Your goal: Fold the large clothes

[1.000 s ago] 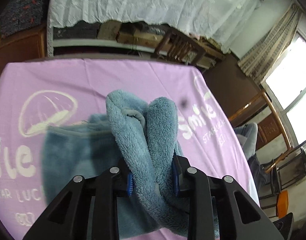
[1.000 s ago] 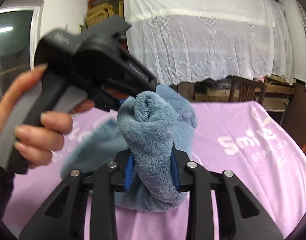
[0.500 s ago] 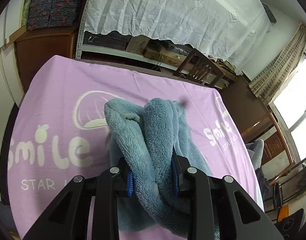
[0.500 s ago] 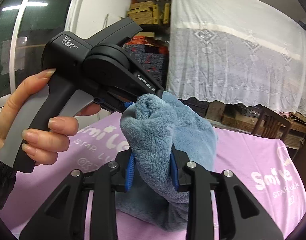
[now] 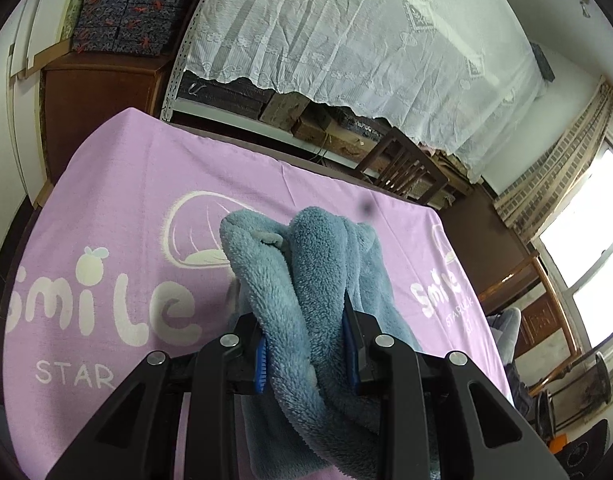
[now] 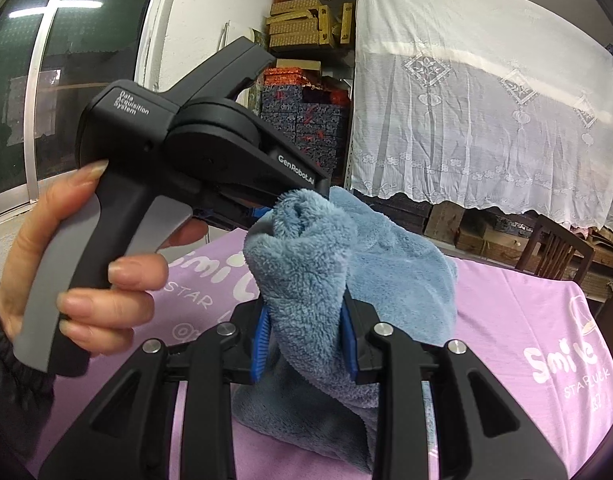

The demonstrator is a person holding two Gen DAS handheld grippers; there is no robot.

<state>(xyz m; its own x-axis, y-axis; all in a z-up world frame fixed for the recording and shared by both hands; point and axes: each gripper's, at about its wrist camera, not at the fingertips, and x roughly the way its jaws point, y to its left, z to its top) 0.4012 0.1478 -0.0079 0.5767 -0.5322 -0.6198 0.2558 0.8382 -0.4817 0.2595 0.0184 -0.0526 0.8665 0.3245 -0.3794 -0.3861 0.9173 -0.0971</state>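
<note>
Left gripper [image 5: 305, 354] and right gripper [image 6: 305, 346] each pinched bunched blue fleece garment [image 6: 390, 264]. Left hand [image 6: 86, 264] gripped its handle, ahead-left of right gripper. Purple cloth [image 5: 126, 208] below.

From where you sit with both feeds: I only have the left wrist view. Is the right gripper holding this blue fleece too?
Observer: Yes. The right gripper is clamped on a bunched fold of the blue fleece garment.
Reviewer: How close are the two grippers?
Observer: Very close. The left gripper grips the same bunch just above and behind the right one.
Reviewer: Anything visible of the person?
Observer: The left hand wraps the left gripper's grey handle, a finger on the trigger.
</note>
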